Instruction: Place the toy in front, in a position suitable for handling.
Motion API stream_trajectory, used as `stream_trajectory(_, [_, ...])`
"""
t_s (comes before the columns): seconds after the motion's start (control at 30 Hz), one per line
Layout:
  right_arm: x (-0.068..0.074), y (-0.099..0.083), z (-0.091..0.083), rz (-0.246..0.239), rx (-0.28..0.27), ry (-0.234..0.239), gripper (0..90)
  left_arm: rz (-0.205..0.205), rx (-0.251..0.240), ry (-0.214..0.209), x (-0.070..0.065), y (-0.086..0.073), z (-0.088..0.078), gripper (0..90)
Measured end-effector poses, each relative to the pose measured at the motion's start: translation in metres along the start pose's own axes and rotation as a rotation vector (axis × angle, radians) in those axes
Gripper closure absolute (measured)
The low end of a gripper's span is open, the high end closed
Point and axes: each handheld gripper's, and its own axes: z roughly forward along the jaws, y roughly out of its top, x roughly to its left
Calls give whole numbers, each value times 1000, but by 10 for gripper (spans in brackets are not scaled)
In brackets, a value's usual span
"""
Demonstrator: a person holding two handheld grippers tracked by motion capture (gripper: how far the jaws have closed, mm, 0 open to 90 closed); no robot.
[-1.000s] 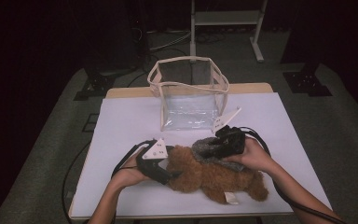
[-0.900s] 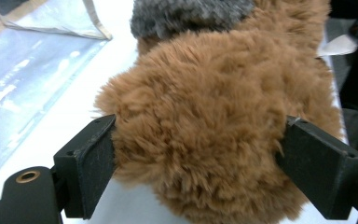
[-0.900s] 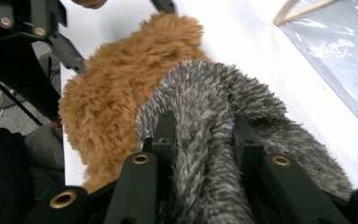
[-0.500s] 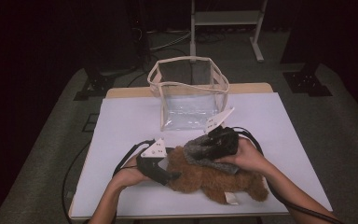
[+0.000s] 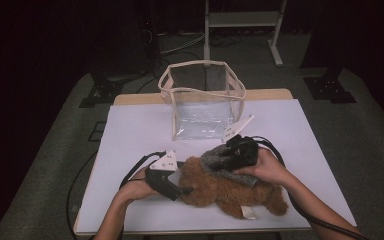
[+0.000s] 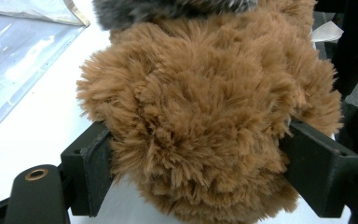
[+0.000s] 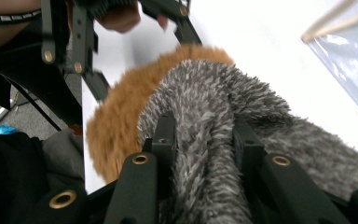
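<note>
Plush bear lies at table 6 o'clock edge, white tag w/ no legible text. L gripper: fingers just closing, clenched on bear's brown head. R gripper, at bear's 12 o'clock: fingers clamped on grey cloth draped over bear. Clear bag stands well apart at 12 o'clock.

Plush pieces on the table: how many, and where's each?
2. The brown plush lies on the white table near the front edge, its end between the left gripper jaws. The grey plush lies on top of it, pinched by the right gripper. More may be hidden underneath.
</note>
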Motion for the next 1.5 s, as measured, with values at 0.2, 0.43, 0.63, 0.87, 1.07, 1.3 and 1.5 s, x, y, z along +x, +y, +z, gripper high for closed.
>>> stream_trajectory(0.2, [-4, 22, 24, -16, -7, 14, 674, 11, 9, 2, -1, 0, -1, 181])
stream_trajectory(0.43, [-12, 17, 17, 6, 24, -15, 674, 38, 26, 22, -3, 2, -1, 181])
stream_trajectory(0.63, [-27, -7, -4, 75, 36, -71, 674, 51, 36, 33, -5, 5, 0, 181])
stream_trajectory(0.87, [-55, -14, 4, 141, 41, -86, 674, 72, 55, 40, -6, 6, 0, 181])
stream_trajectory(1.07, [-68, -23, 0, 187, 42, -108, 674, 79, 57, 39, -6, 5, 0, 180])
stream_trajectory(1.3, [-62, -49, -36, 197, 20, -151, 674, 78, 59, 39, -6, 5, 0, 180])
stream_trajectory(1.5, [-57, -91, -69, 273, -35, -172, 675, 69, 52, 41, -5, 5, 1, 179])
